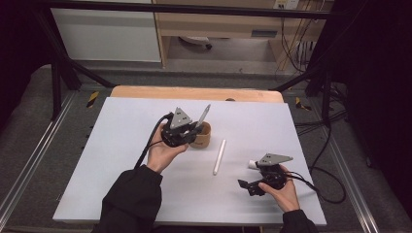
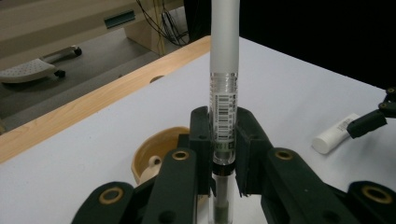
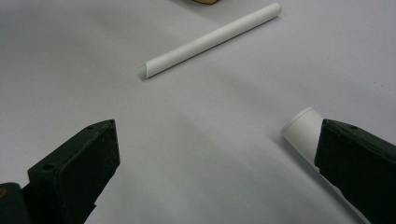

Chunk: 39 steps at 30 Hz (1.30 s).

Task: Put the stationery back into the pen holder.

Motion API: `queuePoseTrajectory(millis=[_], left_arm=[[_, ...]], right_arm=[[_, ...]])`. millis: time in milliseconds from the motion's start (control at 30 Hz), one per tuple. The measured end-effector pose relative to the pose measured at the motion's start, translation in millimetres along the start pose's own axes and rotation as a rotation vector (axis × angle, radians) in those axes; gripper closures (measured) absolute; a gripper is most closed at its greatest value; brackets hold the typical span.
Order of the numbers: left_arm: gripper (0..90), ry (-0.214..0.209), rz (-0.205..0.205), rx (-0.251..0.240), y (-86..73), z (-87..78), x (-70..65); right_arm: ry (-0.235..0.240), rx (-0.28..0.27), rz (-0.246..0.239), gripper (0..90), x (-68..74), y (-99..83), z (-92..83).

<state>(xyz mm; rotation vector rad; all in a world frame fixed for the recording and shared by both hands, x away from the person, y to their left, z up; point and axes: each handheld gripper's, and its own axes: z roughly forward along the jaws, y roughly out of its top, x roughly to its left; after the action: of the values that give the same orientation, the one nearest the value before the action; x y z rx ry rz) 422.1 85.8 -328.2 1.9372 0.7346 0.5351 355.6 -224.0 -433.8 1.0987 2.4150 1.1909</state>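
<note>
— How far along was the job at that moment?

— One piece was in hand. The left gripper had its jaws clamped on a slim pen with a frosted white cap and a clear barcoded barrel, held nearly upright just above the round tan wooden cup. The cup seemed to have one small pale item in it already, though I couldn't tell what.

— And the rest?

— A long white tube-shaped pen lay flat on the pale grey table top, just to the right of the cup and clear of it. A short white capped tube lay farther right of the cup.

— The other gripper?

— The right gripper had its jaws wide apart, holding nothing, with that short tube lying by one jaw. I'd judge the clamped pen was about to go into the cup, with two pieces left to collect.
</note>
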Motion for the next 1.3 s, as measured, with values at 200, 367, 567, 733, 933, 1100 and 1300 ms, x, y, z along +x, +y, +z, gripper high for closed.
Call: queuePoseTrajectory(millis=[200,367,567,733,933,1100,1300], left_arm=[[78.7,0.018,-0.018,-0.002,9.1,11.9,2.5],[78.7,0.030,-0.033,-0.010,15.4,21.1,5.7],[78.7,0.044,-0.044,-0.008,18.9,34.7,7.8],[78.7,0.053,-0.051,-0.002,19.5,46.9,9.8],[78.7,0.068,-0.052,0.007,18.4,59.2,14.4],[78.7,0.085,-0.052,-0.003,16.9,67.0,18.6],[78.7,0.089,-0.060,-0.003,12.5,75.8,23.6]], right_arm=[[0.000,0.001,-0.001,0.7,-0.1,-0.1,0.0],[0.002,0.000,-0.004,0.7,-0.3,0.1,0.2],[0.005,-0.001,-0.003,0.7,-0.2,0.1,0.1],[0.007,0.003,-0.004,0.7,-0.1,0.0,0.4],[0.007,0.001,-0.006,0.7,-0.4,0.0,0.4],[0.013,0.001,-0.009,0.7,0.2,-0.4,1.0],[0.015,0.001,-0.009,0.7,0.1,-0.3,1.3]])
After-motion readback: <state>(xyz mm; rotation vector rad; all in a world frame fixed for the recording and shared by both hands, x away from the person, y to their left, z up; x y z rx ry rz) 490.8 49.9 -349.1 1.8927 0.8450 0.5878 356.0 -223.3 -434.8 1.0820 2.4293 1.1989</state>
